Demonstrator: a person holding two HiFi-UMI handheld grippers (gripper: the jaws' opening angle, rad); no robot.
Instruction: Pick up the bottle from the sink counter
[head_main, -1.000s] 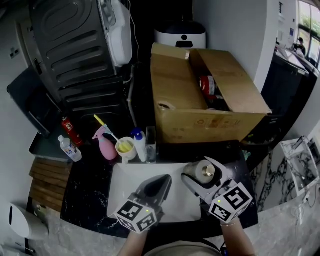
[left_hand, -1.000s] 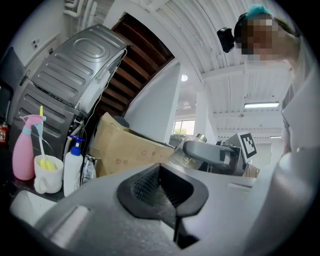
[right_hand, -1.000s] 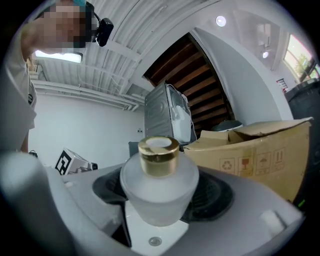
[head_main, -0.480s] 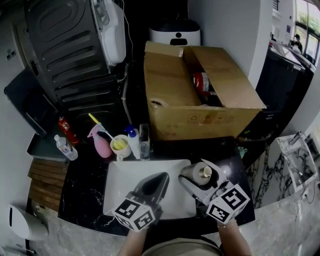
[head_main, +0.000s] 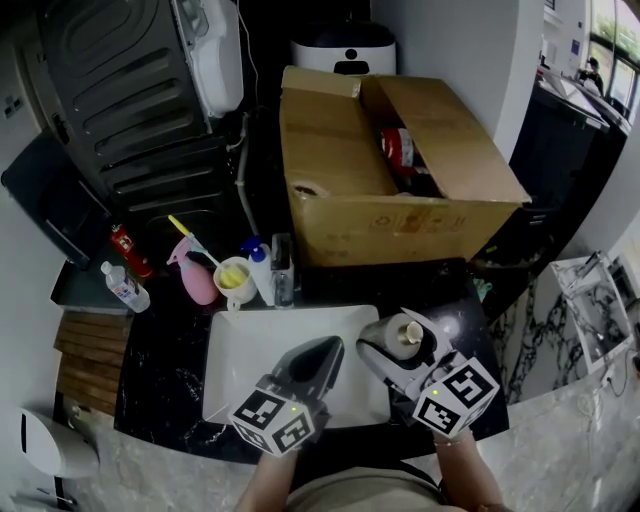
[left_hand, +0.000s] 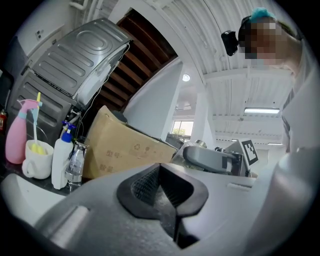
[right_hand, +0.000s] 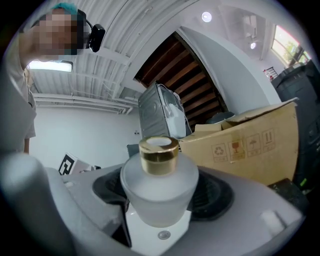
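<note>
A dark marbled counter (head_main: 165, 375) holds a white sink (head_main: 250, 345) at lower centre. The frosted bottle (right_hand: 159, 190), gold-capped, sits upright at the sink's right edge, grasped between the right gripper's (head_main: 392, 338) jaws. The left gripper (head_main: 322, 356) is clenched on nothing. At upper centre, the open cardboard box (head_main: 390, 225) holds a red item (head_main: 400, 148).

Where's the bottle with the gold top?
Head view, lower right: the bottle is clamped in the right gripper, by the white sink's right edge.
</note>
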